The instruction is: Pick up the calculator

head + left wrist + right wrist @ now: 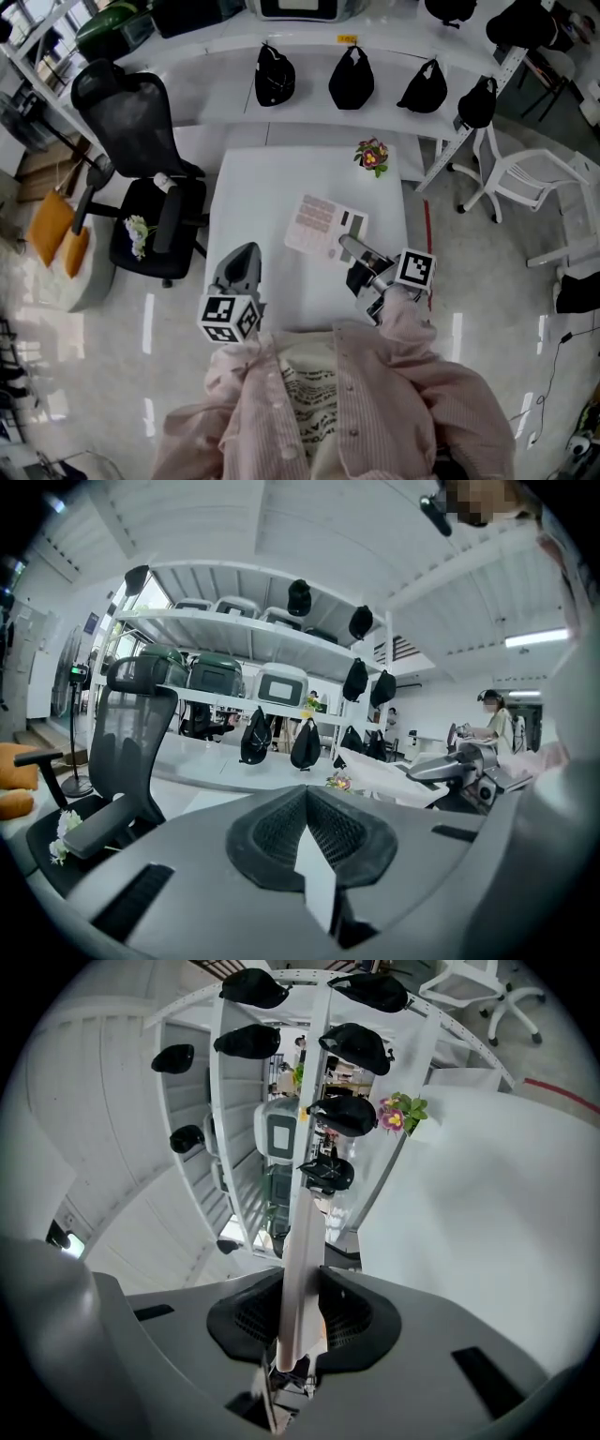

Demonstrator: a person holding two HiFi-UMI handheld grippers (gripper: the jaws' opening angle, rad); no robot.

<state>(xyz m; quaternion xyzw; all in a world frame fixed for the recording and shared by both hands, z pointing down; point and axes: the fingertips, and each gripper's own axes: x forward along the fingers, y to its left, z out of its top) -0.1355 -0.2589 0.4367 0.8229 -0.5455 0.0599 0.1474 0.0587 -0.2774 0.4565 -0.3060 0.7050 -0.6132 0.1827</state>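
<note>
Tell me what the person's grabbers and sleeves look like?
The left gripper and right gripper are grey, with black ribbed pads on the jaws. Each carries a white cube with black square markers. The sleeves are pink with thin stripes.

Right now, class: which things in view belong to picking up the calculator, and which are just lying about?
Job: white pink-keyed calculator; right gripper clamped on it.
Lying about: pink-and-yellow flower posy; black mesh office chair; black fabric bags; white plastic chair.

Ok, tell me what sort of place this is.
Probably an office or lab workroom: a black mesh office chair stands beside a white table, and long white shelving behind carries a row of black hanging items.
</note>
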